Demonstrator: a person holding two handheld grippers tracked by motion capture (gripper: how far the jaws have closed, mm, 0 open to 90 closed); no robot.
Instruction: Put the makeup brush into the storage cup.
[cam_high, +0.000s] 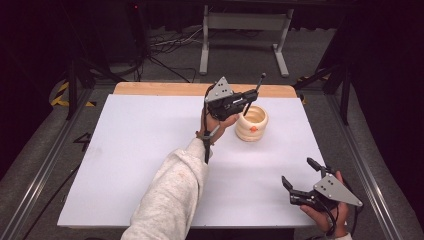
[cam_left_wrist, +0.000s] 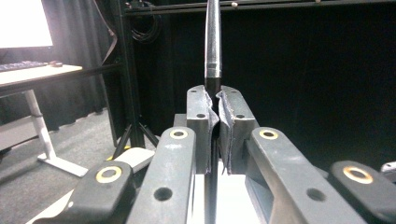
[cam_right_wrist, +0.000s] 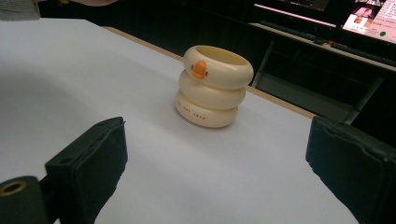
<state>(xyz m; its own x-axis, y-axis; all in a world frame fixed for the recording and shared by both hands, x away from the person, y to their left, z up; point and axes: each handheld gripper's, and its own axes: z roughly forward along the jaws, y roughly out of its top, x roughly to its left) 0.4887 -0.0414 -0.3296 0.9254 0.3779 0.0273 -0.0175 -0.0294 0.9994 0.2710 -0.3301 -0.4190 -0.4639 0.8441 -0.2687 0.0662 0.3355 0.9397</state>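
Pen-like slim black rod (cam_high: 259, 82), clamped between the closed pads of the left gripper (cam_high: 248, 100), sticks up and slants away above the far middle of the white table sheet (cam_high: 145, 150). Just below it stands a cream ribbed holder cup with an orange mark (cam_high: 252, 123), open top upward. Well apart at the near right corner, the right gripper (cam_high: 300, 176) rests with jaws spread wide, nothing between them.

Grey carpet floor (cam_high: 240, 55), black curtains (cam_left_wrist: 303, 70) around; white desk frame (cam_high: 245, 22) at 12 o'clock, cables (cam_high: 170, 42) at 11 o'clock.
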